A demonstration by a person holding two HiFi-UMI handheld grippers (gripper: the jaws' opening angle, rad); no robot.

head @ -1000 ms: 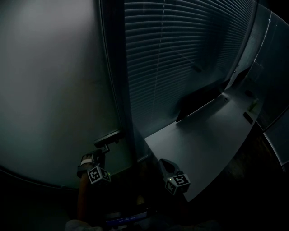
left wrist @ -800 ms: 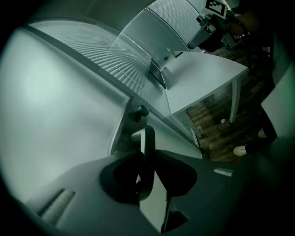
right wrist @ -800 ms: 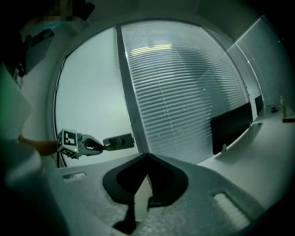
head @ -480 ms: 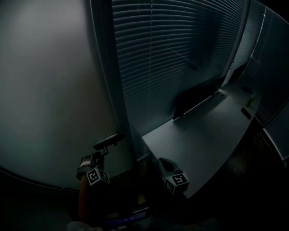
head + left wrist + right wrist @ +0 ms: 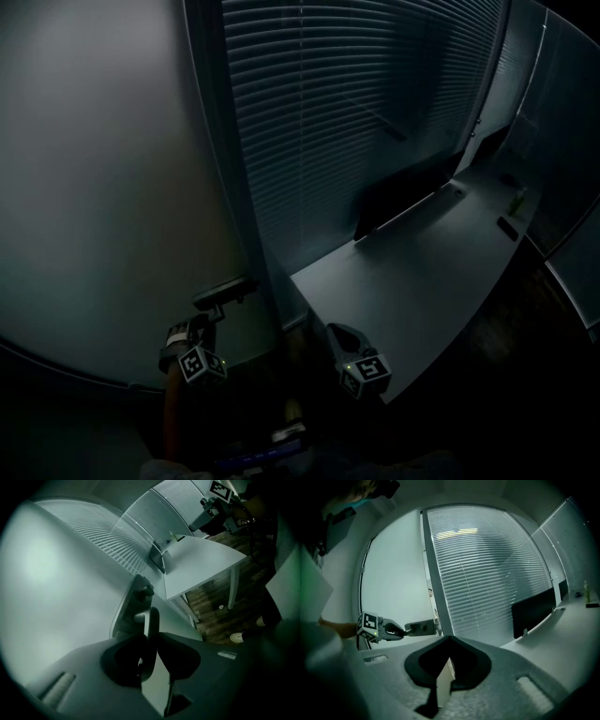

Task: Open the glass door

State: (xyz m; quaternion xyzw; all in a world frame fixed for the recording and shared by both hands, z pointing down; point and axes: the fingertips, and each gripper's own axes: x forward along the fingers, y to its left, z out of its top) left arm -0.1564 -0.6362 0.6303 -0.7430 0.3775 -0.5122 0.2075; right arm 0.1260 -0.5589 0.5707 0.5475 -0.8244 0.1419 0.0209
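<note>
Door (image 5: 103, 187): one; a frosted glass pane, smooth and pale, set at the left of a dark straight frame (image 5: 217, 159).
Handle (image 5: 151, 620): one; a narrow metal lever with a rounded end, mounted on a plate at the door's right edge, just beside the frame.
Blinds (image 5: 356, 112): one set; thin horizontal slats, hung to the right of the frame.
Tabletop (image 5: 422, 272): one; a smooth grey slab with a curved outer edge, set against the blinds.
Monitor (image 5: 398, 197): one; a flat dark panel, stood upright at the tabletop's far edge.
Floor (image 5: 213, 606): dark wood planks, seen under the tabletop.
Left gripper (image 5: 214, 314): one; its dark jaws are clamped on the handle, one on each side of the lever, and a marker cube is carried at the rear.
Right gripper (image 5: 450, 641): one; its jaws are pressed together with nothing between them. It is held by the tabletop's near corner, to the right of the handle and well apart from it.
</note>
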